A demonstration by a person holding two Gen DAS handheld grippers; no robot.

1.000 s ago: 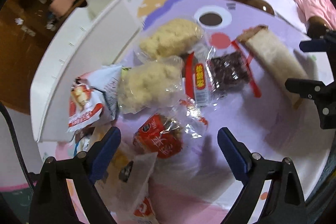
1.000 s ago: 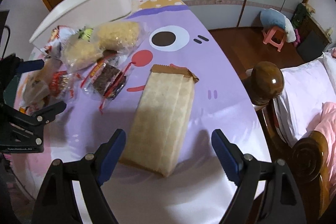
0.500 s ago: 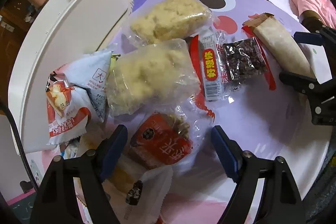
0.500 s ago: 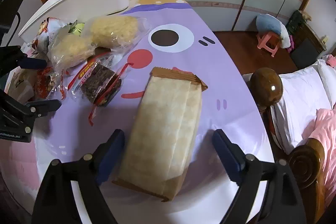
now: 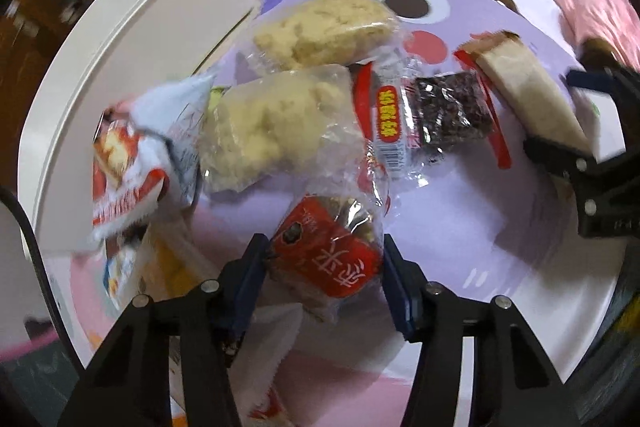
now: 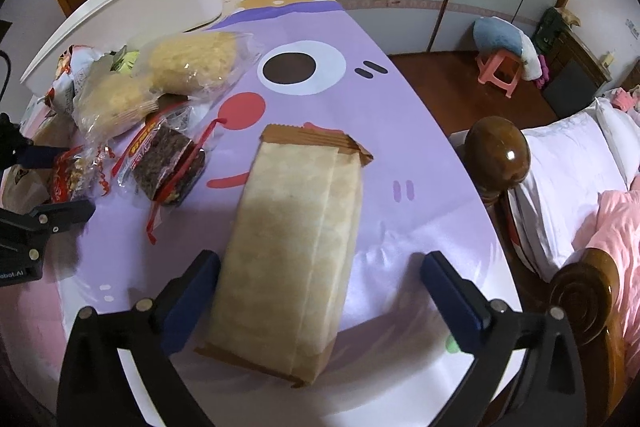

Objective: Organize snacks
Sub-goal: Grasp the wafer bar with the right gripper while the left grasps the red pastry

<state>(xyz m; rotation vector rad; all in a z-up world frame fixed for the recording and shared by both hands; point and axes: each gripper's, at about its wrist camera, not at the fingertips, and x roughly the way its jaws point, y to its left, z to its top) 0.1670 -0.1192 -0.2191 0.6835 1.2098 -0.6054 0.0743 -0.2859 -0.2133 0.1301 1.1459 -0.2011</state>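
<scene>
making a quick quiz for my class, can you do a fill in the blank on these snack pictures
1. The left gripper has its fingers on either side of a snack pack whose label is ____.
2. The right gripper stands ____ around the brown paper bag.
3. The tub beside the snacks is ____ in colour.
4. The dark snack bar lies between the paper bag and the ____ puffed snacks.

Missing words: red; open; white; yellow

Two clear bags of pale yellow crumbly cake [image 5: 324, 25] [image 5: 272, 123] lie side by side on the table. There is one dark bar in a red-trimmed clear wrapper [image 5: 448, 111], one red-labelled snack pack [image 5: 332, 259], one white-and-red crisp bag [image 5: 132, 163] at the left, one long tan paper package [image 6: 292, 251] and one white storage bin [image 6: 132, 11] at the far left.
</scene>
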